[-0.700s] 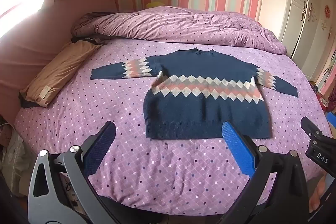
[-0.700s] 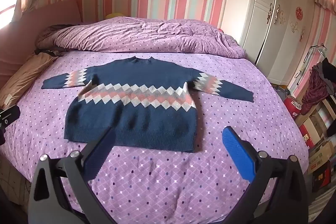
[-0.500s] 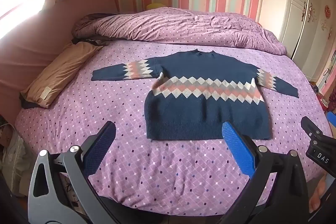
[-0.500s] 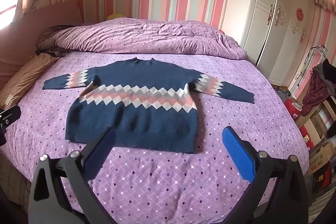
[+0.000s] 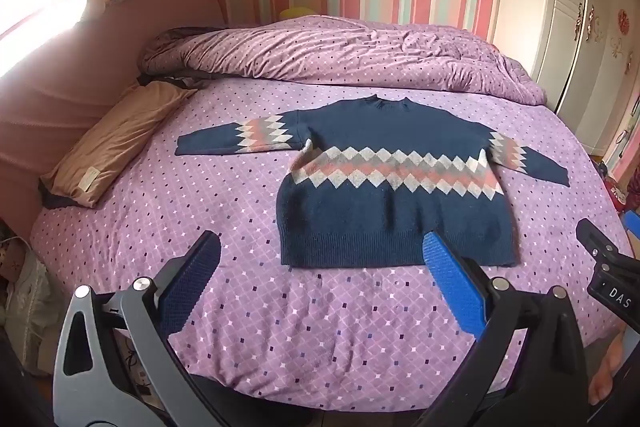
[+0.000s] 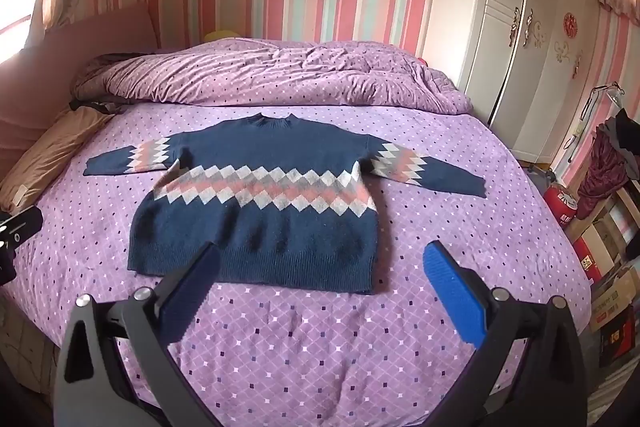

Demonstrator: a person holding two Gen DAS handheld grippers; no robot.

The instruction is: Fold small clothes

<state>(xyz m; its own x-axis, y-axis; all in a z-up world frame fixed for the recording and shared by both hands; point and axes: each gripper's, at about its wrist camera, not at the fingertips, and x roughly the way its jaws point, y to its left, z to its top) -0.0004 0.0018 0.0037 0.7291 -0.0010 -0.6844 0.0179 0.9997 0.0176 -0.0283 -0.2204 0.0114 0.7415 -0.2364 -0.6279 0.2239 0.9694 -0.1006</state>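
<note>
Diamond-dotted purple bedspread [image 5: 320, 327] under flat ribbed-knit navy sweater [image 5: 384, 219], zigzag-banded.

Left claw [image 5: 320, 279] and right claw [image 6: 320, 281] wide apart, empty.

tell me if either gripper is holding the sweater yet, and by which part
Nothing is held. The left gripper and right gripper are both open, short of the sweater.

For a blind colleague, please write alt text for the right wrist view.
A navy sweater with a pink-and-white diamond band lies flat, sleeves spread, on a purple dotted bed. The open right hand-held gripper hovers near its hem, holding nothing.
</note>
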